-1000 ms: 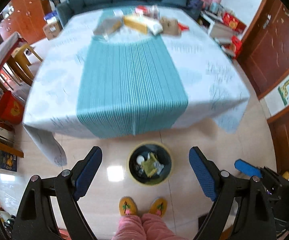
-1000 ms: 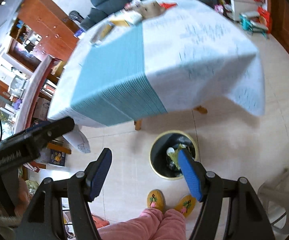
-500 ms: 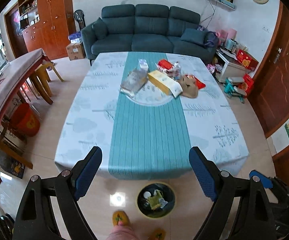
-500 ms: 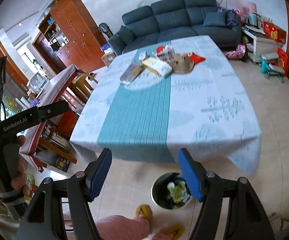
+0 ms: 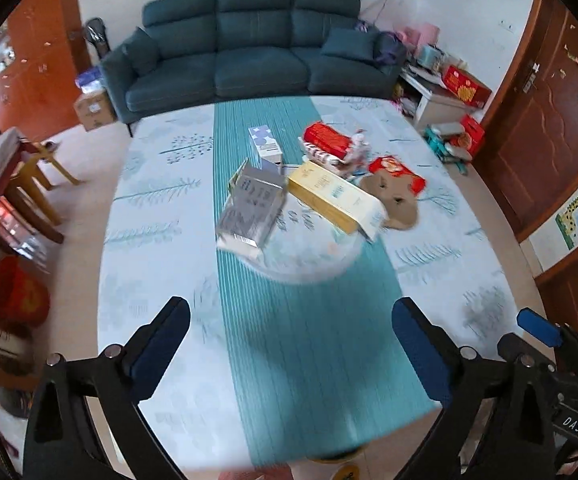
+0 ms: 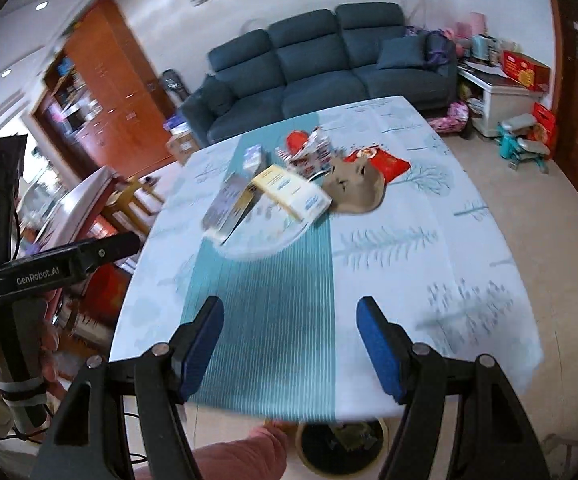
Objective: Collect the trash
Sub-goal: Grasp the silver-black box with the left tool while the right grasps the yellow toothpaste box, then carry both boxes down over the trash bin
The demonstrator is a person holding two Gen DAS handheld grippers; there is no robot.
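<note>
1. Bin (image 6: 341, 446) on floor at near edge of surface (image 6: 485, 264), partly tucked under cloth overhang; likely parked there for short drops. Contents blurred.
2. Left gripper (image 5: 291, 354): fingers (image 5: 161, 346) released, just opened further, nothing between. Hovers over teal runner (image 5: 313, 344), aimed toward pile.
3. Right gripper (image 6: 289, 346): fingers (image 6: 379, 354) released at moderate spread, empty. Over near part of runner as well.
4. Both empty and pointed at pile: judged to be approach for a pick, wide left spread suited to a box.
5. Trash, mid-surface, well beyond fingers: grey flattened box (image 5: 251, 208), touching yellow-white carton (image 5: 335, 196).
6. Just behind: brown paper piece (image 5: 395, 200) overlapping red packet (image 5: 399, 170); red-white wrappers (image 5: 329, 142); small white box (image 5: 265, 144) upright.
7. Sofa (image 5: 249, 48) beyond far edge.
</note>
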